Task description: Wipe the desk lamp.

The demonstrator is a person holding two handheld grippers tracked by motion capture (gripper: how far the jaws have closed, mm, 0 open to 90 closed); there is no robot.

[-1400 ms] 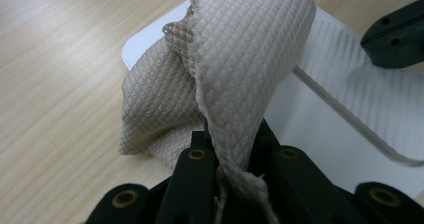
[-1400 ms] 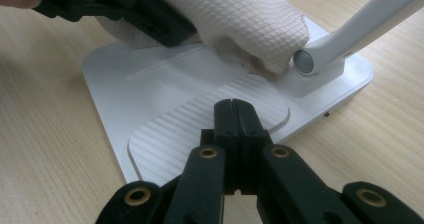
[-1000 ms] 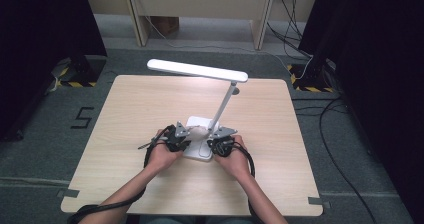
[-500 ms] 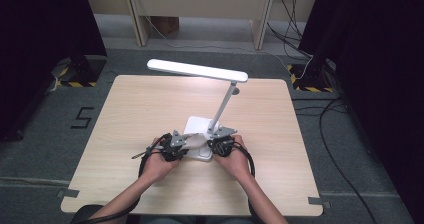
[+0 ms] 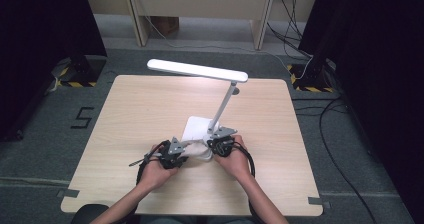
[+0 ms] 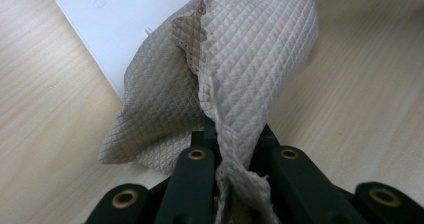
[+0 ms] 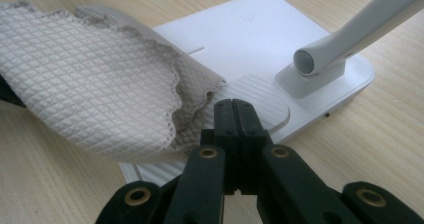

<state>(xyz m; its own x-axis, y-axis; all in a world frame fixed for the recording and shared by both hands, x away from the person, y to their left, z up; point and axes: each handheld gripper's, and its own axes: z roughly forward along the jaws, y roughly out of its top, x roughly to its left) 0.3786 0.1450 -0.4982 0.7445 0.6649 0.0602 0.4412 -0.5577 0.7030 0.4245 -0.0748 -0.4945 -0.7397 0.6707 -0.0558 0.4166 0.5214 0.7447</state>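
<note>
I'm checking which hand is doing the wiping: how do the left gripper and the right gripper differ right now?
The left gripper is shut on the beige quilted cloth; the right gripper is shut with nothing between its jaws. The left gripper's cloth drapes over the edge of the white lamp base; the right gripper's closed tips sit at the base's ribbed pad, near the lamp arm's foot. Both are black, two-jawed and low at the base.
</note>
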